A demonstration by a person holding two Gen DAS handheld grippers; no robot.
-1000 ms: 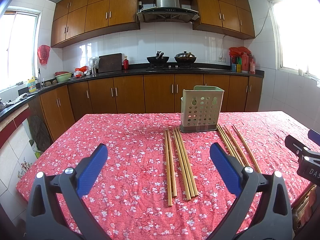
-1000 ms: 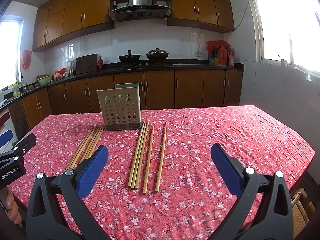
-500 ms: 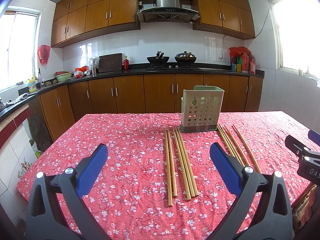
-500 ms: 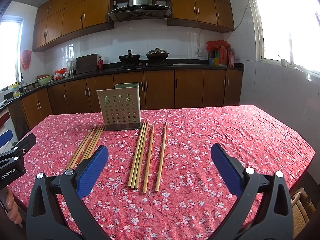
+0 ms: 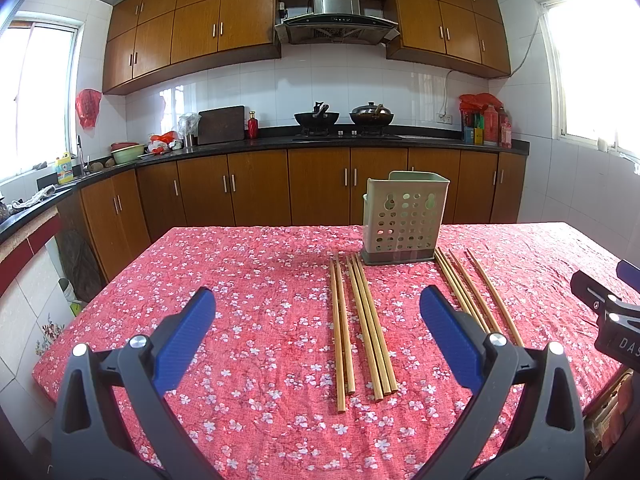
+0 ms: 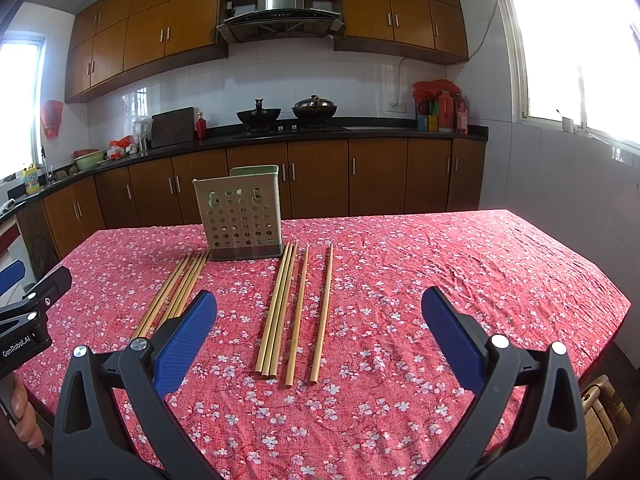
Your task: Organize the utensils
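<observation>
A pale green perforated utensil holder (image 5: 404, 216) (image 6: 240, 216) stands upright at the far side of the red floral table (image 5: 248, 280) (image 6: 440, 272). Several bamboo chopsticks lie flat in front of it in two groups. In the left wrist view, one group (image 5: 362, 320) lies at centre and the other (image 5: 472, 296) to the right. In the right wrist view they appear as a left group (image 6: 176, 292) and a centre group (image 6: 296, 312). My left gripper (image 5: 316, 300) is open above the cloth, holding nothing. My right gripper (image 6: 318, 300) is also open and holds nothing.
Each gripper shows at the edge of the other's view: the right gripper (image 5: 604, 312) and the left gripper (image 6: 32, 316), held by a hand (image 6: 24, 412). Brown kitchen cabinets (image 5: 260, 192) run behind the table. A wicker stool (image 6: 604, 412) sits off the table's near right corner.
</observation>
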